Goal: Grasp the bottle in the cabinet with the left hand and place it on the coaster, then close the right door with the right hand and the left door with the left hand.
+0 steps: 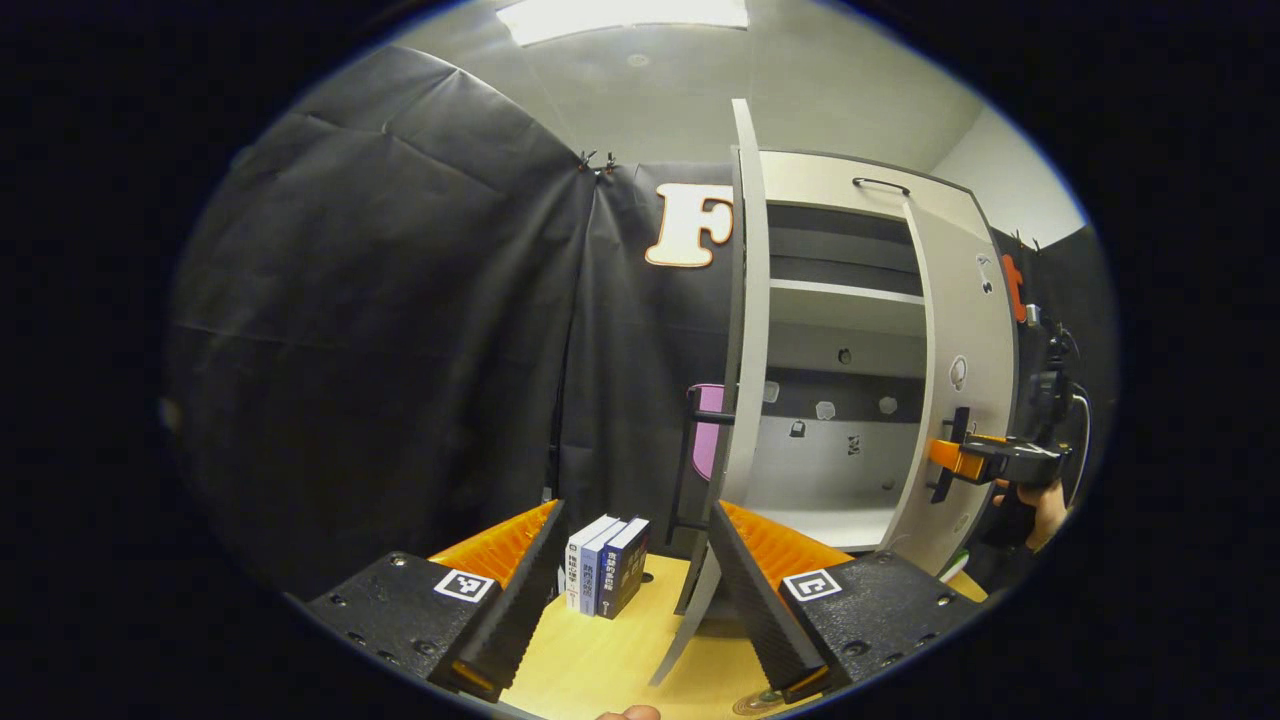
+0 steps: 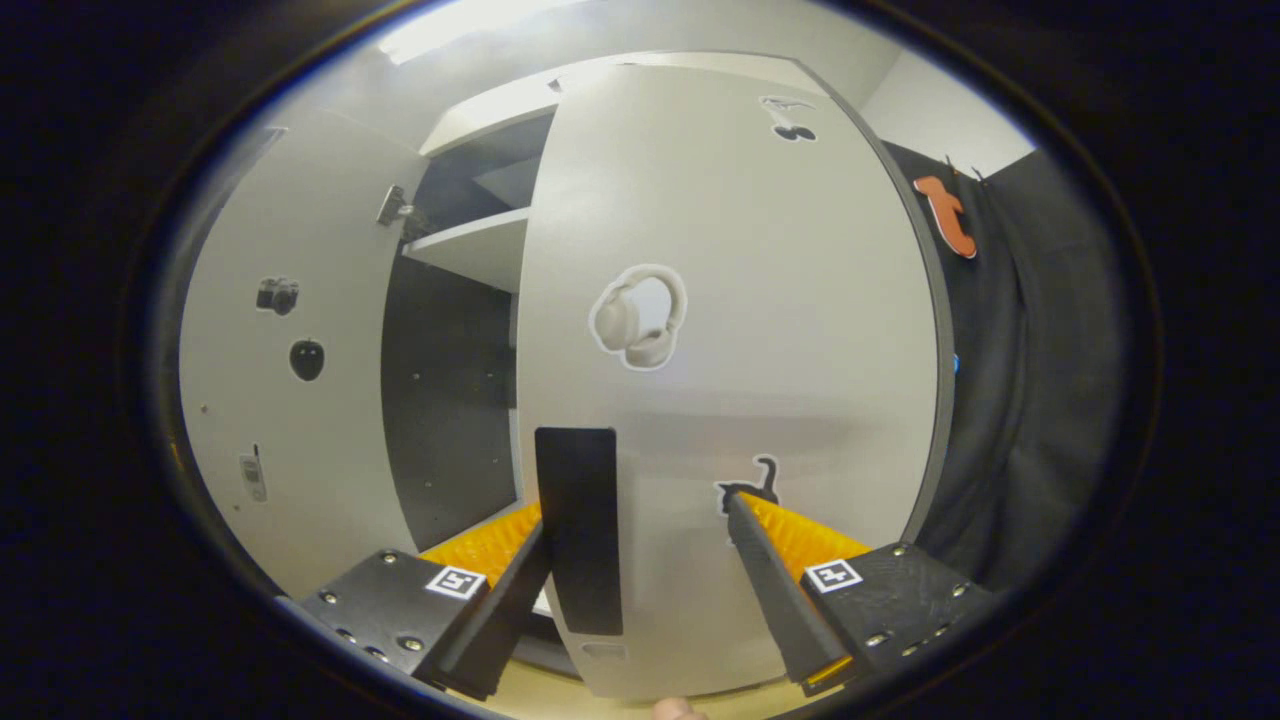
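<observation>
Cabinet (image 1: 850, 330): stood on the surface (image 1: 600, 660); shelves in sight bare.
Right door (image 2: 720, 330): half shut, face toward the right gripper (image 2: 640, 545); handle (image 2: 582, 530) between its fingers.
Left door (image 1: 745, 330): wide open, seen edge-on, edge between the left gripper (image 1: 635, 580) fingers.
Fingers: apart on both grippers, clamped on nothing.
Bottle, coaster: whereabouts impossible to tell.
Risk, right: likely slip off the smooth panel, or snag on the handle, if pushed off-centre.
Risk, left: door edge caught between the spread fingers; books (image 1: 605, 565) near its foot could be knocked.
Left gripper view: showed cabinet interior, books, right gripper at its door.
Right gripper view: showed door stickers and handle up close.
</observation>
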The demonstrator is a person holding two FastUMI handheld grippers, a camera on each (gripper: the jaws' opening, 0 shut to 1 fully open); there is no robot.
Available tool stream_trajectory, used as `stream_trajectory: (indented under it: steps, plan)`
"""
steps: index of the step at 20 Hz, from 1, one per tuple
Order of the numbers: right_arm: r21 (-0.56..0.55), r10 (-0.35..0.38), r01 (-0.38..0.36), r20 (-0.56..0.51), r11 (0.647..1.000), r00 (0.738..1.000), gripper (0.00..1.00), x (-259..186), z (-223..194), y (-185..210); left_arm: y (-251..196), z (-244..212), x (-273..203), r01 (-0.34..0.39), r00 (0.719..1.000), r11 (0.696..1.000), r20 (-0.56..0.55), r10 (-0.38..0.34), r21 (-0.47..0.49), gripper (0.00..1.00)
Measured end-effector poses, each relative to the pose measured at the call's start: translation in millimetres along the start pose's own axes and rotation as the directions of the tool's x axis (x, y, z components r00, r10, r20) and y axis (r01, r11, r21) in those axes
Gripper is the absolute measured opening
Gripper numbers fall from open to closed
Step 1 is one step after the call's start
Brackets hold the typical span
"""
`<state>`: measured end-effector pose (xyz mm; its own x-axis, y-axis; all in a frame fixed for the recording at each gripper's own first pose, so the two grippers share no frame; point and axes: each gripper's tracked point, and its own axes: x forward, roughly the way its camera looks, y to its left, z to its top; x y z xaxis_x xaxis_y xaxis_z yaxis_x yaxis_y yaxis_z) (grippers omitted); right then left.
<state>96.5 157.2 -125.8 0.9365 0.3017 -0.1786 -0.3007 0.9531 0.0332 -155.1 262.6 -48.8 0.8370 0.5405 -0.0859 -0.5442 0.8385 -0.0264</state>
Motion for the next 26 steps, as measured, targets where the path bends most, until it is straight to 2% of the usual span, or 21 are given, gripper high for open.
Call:
stream_trajectory:
  steps: [7,10,14,16,18,19,22,26]
  plan:
    - [-0.007,-0.064,0.064,0.005,0.998,0.998,1.00,9,0,-1,16,-6,18,0.035,0.999,0.999,-0.015,-0.036,-0.027,0.89]
    - [-0.006,-0.082,0.082,0.010,0.997,0.997,0.97,12,0,-2,12,-5,26,0.075,0.997,0.997,-0.016,-0.075,-0.037,0.89]
    - [-0.007,-0.114,0.114,0.018,0.993,0.993,1.00,20,1,-3,6,0,40,0.131,0.991,0.991,-0.007,-0.132,-0.039,0.90]
    - [0.007,-0.116,0.116,0.004,0.993,0.993,0.97,17,-1,-2,1,3,46,0.157,0.988,0.987,-0.003,-0.157,-0.030,0.90]
    - [0.042,-0.104,0.104,0.005,0.994,0.995,1.00,11,0,0,-3,-1,53,0.175,0.985,0.984,-0.006,-0.175,-0.016,0.88]
    - [0.054,-0.100,0.099,0.013,0.994,0.995,0.97,7,2,1,-4,-4,57,0.182,0.983,0.983,-0.010,-0.182,-0.005,0.88]
    - [0.039,-0.105,0.103,0.036,0.994,0.994,1.00,-7,9,-1,-7,-9,62,0.199,0.980,0.980,-0.028,-0.199,0.017,0.88]
    - [0.011,-0.091,0.091,0.042,0.996,0.995,1.00,-26,11,-1,-19,-11,62,0.250,0.967,0.966,-0.029,-0.252,-0.065,0.89]
